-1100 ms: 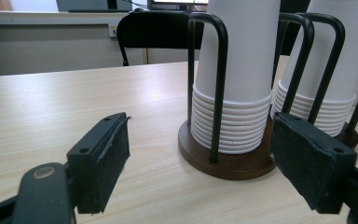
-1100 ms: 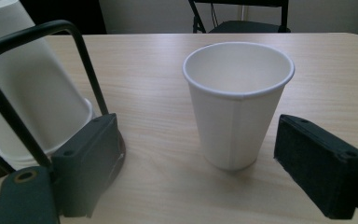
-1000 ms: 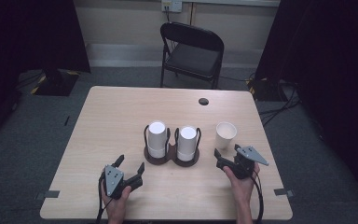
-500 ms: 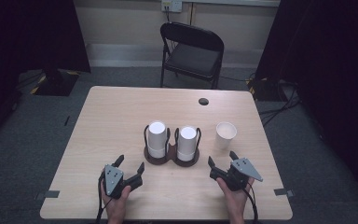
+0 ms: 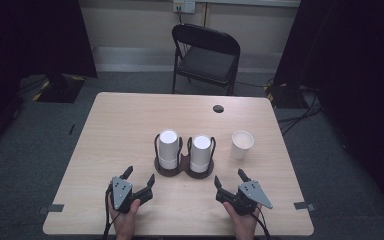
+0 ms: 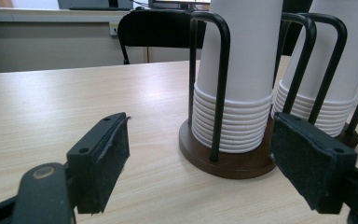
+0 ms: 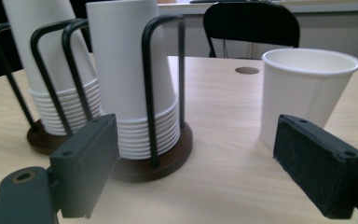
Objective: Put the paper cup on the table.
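Note:
Two stacks of upside-down white paper cups stand in a dark twin holder [image 5: 184, 170] with black wire loops at the table's middle: the left stack [image 5: 168, 149] [image 6: 242, 74] and the right stack [image 5: 200, 153] [image 7: 130, 79]. A single white cup [image 5: 241, 144] [image 7: 303, 93] stands upright on the table to the right of the holder. My left gripper [image 5: 139, 177] [image 6: 200, 172] rests open near the front edge, left of the holder. My right gripper [image 5: 230, 178] [image 7: 196, 168] rests open near the front edge, below the single cup, with nothing between its jaws.
A black folding chair [image 5: 206, 55] stands behind the light wooden table [image 5: 130, 125]. A round cable hole [image 5: 218, 108] sits near the table's far right edge. Tape marks lie on the floor at both front corners.
My right gripper let go of the single cup and drew back toward the front edge. The cup stays upright on the table. The left gripper has not moved.

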`<state>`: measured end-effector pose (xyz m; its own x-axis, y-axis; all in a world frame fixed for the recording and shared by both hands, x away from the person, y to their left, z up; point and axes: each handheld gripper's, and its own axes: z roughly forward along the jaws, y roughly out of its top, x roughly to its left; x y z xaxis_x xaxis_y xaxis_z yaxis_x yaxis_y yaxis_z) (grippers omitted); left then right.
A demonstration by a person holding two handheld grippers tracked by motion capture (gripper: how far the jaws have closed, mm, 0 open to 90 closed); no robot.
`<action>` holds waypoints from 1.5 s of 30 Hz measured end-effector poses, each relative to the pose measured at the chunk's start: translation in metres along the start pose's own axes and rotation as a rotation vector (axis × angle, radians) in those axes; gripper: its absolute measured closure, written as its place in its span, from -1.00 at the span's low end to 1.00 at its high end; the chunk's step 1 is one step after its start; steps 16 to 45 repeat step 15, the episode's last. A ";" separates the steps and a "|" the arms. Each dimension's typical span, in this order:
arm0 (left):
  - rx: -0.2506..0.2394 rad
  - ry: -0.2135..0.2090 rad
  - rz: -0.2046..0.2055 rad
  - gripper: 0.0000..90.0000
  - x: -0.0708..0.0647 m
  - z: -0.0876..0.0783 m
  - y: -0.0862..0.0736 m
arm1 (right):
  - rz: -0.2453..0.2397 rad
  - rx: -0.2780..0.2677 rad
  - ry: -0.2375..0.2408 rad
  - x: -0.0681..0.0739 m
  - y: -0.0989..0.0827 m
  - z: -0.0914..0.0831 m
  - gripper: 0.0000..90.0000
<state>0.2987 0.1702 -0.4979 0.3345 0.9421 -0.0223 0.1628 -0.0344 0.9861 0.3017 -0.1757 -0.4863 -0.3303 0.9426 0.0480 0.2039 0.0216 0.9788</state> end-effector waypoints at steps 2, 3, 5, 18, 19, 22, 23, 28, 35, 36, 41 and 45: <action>-0.002 -0.002 -0.001 -0.55 0.000 0.000 0.000 | 0.004 -0.007 -0.009 0.002 -0.002 -0.001 -0.70; -0.004 -0.002 -0.001 -0.55 0.000 0.000 0.000 | 0.014 -0.015 -0.002 0.002 -0.003 -0.001 -0.70; -0.007 -0.002 -0.001 -0.55 0.000 -0.001 0.000 | 0.007 -0.018 -0.005 0.004 -0.005 -0.001 -0.69; -0.008 -0.002 0.000 -0.55 0.000 -0.001 0.000 | -0.013 -0.012 -0.030 0.006 -0.010 0.000 -0.69; -0.008 -0.002 0.000 -0.55 0.000 -0.001 0.000 | -0.013 -0.012 -0.030 0.006 -0.010 0.000 -0.69; -0.008 -0.002 0.000 -0.55 0.000 -0.001 0.000 | -0.013 -0.012 -0.030 0.006 -0.010 0.000 -0.69; -0.008 -0.002 0.000 -0.55 0.000 -0.001 0.000 | -0.013 -0.012 -0.030 0.006 -0.010 0.000 -0.69; -0.008 -0.002 0.000 -0.55 0.000 -0.001 0.000 | -0.013 -0.012 -0.030 0.006 -0.010 0.000 -0.69; -0.008 -0.002 0.000 -0.55 0.000 -0.001 0.000 | -0.013 -0.012 -0.030 0.006 -0.010 0.000 -0.69; -0.008 -0.002 0.000 -0.55 0.000 -0.001 0.000 | -0.013 -0.012 -0.030 0.006 -0.010 0.000 -0.69; -0.008 -0.002 0.000 -0.55 0.000 -0.001 0.000 | -0.013 -0.012 -0.030 0.006 -0.010 0.000 -0.69; -0.008 -0.002 0.000 -0.55 0.000 -0.001 0.000 | -0.013 -0.012 -0.030 0.006 -0.010 0.000 -0.69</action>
